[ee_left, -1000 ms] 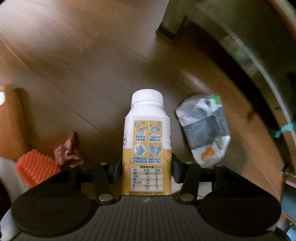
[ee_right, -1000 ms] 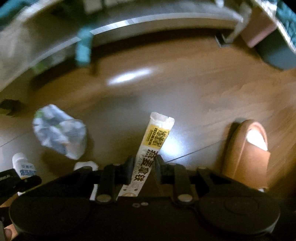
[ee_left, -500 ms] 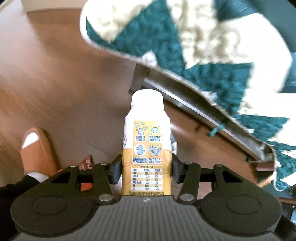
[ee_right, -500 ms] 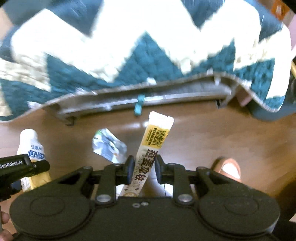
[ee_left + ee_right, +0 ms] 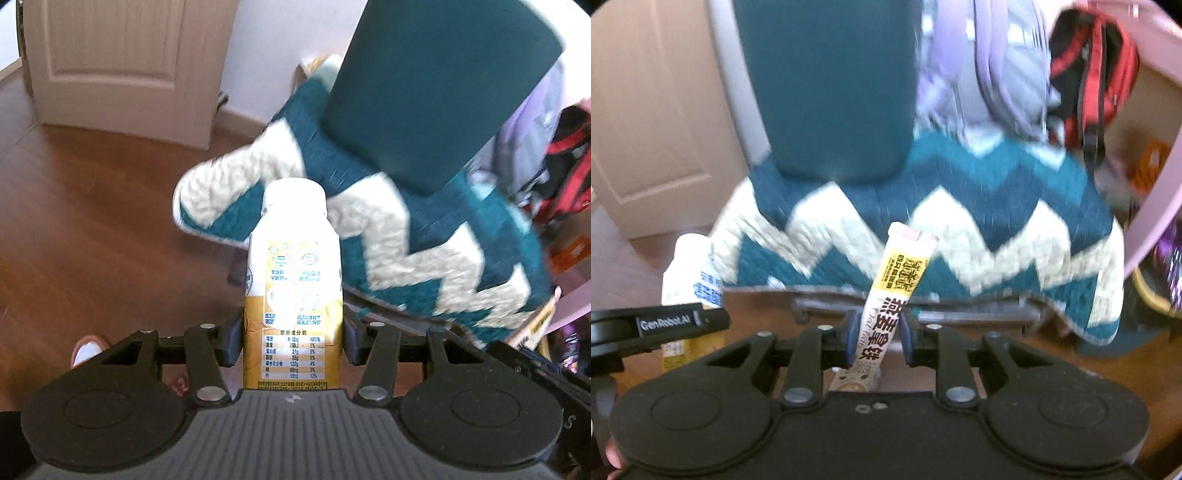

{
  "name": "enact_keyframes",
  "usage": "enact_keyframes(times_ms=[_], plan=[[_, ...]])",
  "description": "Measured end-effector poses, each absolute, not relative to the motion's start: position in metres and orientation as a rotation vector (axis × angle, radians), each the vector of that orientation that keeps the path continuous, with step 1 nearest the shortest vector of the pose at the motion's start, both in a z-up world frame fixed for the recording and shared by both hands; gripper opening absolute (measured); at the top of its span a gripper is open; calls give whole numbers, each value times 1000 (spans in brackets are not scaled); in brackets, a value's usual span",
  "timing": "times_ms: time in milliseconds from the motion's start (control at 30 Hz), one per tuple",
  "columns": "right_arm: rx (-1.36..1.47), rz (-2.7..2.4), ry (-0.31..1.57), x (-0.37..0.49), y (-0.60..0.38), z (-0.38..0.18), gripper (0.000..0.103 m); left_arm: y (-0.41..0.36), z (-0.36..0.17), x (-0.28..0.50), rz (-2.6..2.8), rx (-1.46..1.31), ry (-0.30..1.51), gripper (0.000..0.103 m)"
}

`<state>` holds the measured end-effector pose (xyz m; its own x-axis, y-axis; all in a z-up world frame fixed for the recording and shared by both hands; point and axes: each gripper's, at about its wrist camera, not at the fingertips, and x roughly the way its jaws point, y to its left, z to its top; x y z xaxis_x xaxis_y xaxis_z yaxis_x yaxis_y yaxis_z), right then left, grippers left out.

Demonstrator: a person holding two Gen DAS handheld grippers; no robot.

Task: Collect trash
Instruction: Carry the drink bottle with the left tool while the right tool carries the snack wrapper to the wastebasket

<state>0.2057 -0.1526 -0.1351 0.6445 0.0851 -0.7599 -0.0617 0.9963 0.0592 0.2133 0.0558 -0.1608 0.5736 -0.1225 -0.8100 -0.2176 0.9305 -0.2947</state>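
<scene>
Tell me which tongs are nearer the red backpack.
Right. The right tongs face the red backpack up to their right; the left tongs sit farther left, holding the bottle.

Both grippers — left point(image 5: 293, 332), right point(image 5: 878, 338) — fingers clamped, pitched downward.

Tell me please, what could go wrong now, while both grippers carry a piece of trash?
1. The thin sachet is pinched low and leans sideways in the right gripper; it might slip out.
2. The bottle is gripped only at its lower part by the left gripper; it might tip.
3. The grippers are close together, so they might knock.
</scene>
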Motion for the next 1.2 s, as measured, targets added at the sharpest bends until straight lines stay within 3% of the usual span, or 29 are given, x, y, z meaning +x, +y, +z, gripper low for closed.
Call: enact_keyframes(times_ms=[633, 1200], plan=[[-110, 187, 502, 198, -158, 33, 22, 57, 6, 188, -114, -310, 582, 51], [-166, 198, 354, 301, -154, 123, 22, 47, 131, 295, -160, -149, 395, 51]])
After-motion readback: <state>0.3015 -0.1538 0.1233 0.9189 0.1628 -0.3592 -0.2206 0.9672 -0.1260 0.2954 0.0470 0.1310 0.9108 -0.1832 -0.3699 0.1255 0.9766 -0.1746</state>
